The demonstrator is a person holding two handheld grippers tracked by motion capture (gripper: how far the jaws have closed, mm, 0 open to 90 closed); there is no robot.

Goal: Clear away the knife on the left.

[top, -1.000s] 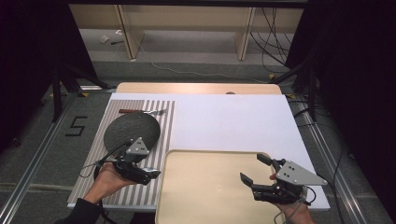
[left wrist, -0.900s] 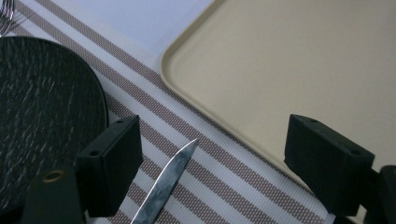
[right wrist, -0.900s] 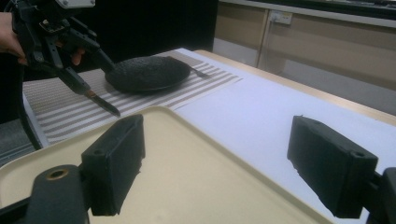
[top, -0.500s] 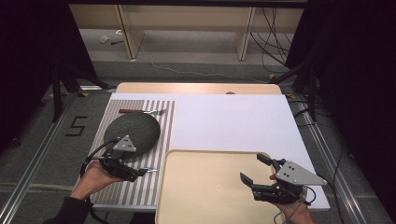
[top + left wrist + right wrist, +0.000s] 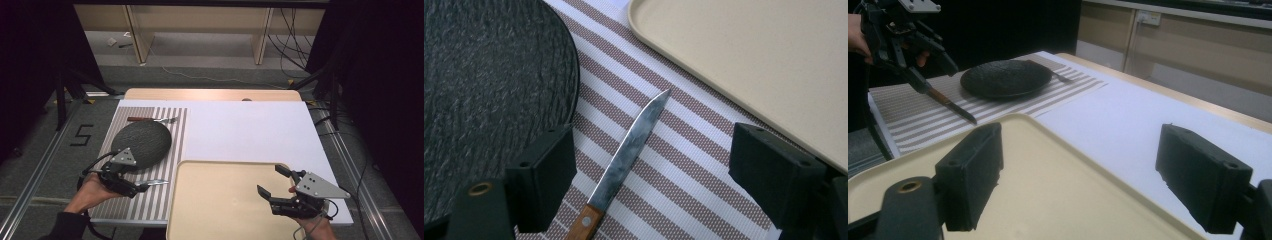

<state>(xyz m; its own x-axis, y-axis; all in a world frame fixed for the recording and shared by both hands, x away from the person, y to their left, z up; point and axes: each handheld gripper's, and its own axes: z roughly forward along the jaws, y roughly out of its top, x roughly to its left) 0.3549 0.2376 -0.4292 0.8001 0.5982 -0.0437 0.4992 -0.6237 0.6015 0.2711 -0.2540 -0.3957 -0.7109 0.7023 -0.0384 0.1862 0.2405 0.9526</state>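
Draw the left gripper (image 5: 651,135), jaws spread wide astride the knife (image 5: 629,145) beside the plate (image 5: 489,90), straight back without nudging it, leaving the right gripper (image 5: 1078,145) parted.

Brown-and-white striped placemat (image 5: 175,130); dark grey textured plate (image 5: 141,142); steel knife (image 5: 630,145) with brown wooden handle; beige tray (image 5: 220,200); white tabletop (image 5: 250,130); black fingers (image 5: 544,177).

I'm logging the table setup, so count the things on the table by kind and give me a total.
Knife: 1
Fork: 1
Dark plate: 1
Beige tray: 1
Striped placemat: 1
Total: 5
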